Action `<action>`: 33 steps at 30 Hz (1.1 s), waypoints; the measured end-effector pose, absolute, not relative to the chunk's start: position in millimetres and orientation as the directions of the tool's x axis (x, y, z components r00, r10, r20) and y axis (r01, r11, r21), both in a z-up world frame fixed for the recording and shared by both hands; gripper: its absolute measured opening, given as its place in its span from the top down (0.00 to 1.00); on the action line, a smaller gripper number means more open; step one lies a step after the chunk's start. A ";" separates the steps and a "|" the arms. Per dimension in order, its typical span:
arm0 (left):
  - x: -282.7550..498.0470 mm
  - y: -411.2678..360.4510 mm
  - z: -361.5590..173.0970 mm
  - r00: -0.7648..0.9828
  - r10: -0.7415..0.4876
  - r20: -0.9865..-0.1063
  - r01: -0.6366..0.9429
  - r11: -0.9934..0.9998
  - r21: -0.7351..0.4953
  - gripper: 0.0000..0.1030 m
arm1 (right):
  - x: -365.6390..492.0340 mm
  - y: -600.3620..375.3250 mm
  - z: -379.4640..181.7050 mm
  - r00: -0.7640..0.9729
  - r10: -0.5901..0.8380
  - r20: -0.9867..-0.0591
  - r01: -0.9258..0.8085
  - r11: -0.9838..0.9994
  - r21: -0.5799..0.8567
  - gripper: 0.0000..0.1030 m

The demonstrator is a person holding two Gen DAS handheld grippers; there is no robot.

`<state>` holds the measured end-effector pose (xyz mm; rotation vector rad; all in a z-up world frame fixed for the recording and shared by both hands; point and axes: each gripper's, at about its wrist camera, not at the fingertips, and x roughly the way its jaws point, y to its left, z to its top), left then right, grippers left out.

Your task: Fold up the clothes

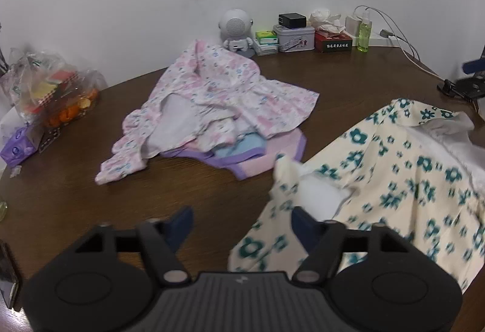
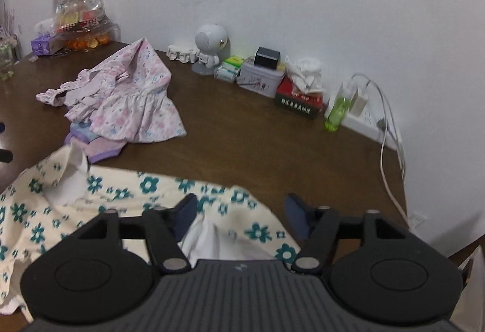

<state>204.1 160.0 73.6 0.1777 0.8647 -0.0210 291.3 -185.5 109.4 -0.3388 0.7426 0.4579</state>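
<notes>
A cream garment with teal flowers (image 1: 394,174) lies spread on the brown table (image 1: 212,198) at the right; it also shows in the right wrist view (image 2: 121,195). My left gripper (image 1: 242,226) is open and empty, its right finger over the garment's left edge. My right gripper (image 2: 239,210) is open, with the garment's right end lying between and under its fingers. A pink floral dress (image 1: 212,101) lies crumpled on a purple and blue pile (image 1: 242,153) further back; it also shows in the right wrist view (image 2: 133,98).
Along the wall stand a white robot speaker (image 1: 236,29), a tin (image 1: 292,36), a red tissue box (image 1: 333,39), a green bottle (image 1: 363,29) and a charger with cables (image 1: 403,41). A bag of snacks (image 1: 51,86) and purple box (image 1: 18,147) sit left.
</notes>
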 end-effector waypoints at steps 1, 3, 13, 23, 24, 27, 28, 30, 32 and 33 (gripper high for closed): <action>199.6 164.7 72.4 0.648 0.044 -0.760 0.101 0.985 0.143 0.29 | 283.3 -188.1 105.5 0.633 0.286 -0.720 -0.525 0.842 -0.127 0.34; 182.8 167.2 68.0 0.632 0.004 -0.775 0.147 0.981 0.124 0.29 | 267.1 -192.9 97.7 0.604 0.303 -0.737 -0.552 0.826 -0.114 0.34; 148.9 134.8 9.0 0.539 -0.085 -0.838 0.342 0.932 0.125 0.42 | 163.5 -211.2 33.2 0.534 0.251 -0.808 -0.607 0.779 -0.159 0.31; 138.9 117.8 -0.8 0.561 -0.045 -0.827 0.366 0.909 0.199 0.94 | 216.2 -259.7 37.6 0.573 0.184 -0.799 -0.456 0.881 -0.124 0.94; 138.5 117.9 -1.1 0.562 -0.043 -0.826 0.365 0.909 0.200 0.94 | 228.8 -270.2 42.8 0.590 0.169 -0.790 -0.423 0.898 -0.123 0.94; 137.2 117.3 -1.8 0.561 -0.044 -0.826 0.363 0.910 0.198 0.94 | 265.7 -295.7 49.6 0.625 0.110 -0.773 -0.326 0.936 -0.131 0.94; 137.3 117.5 -1.9 0.557 -0.052 -0.829 0.368 0.910 0.190 0.94 | 277.4 -300.0 45.9 0.628 0.082 -0.774 -0.299 0.944 -0.142 0.93; 136.5 117.6 -0.8 0.551 -0.060 -0.832 0.370 0.911 0.179 0.92 | 296.5 -303.4 31.3 0.598 0.046 -0.801 -0.255 0.958 -0.135 0.76; 135.1 117.4 0.9 0.547 -0.063 -0.835 0.369 0.913 0.172 0.85 | 287.7 -303.2 35.0 0.622 0.082 -0.778 -0.249 0.963 -0.098 0.53; 134.5 118.1 2.8 0.547 -0.065 -0.835 0.366 0.915 0.168 0.80 | 283.1 -303.1 37.0 0.635 0.100 -0.766 -0.247 0.966 -0.079 0.40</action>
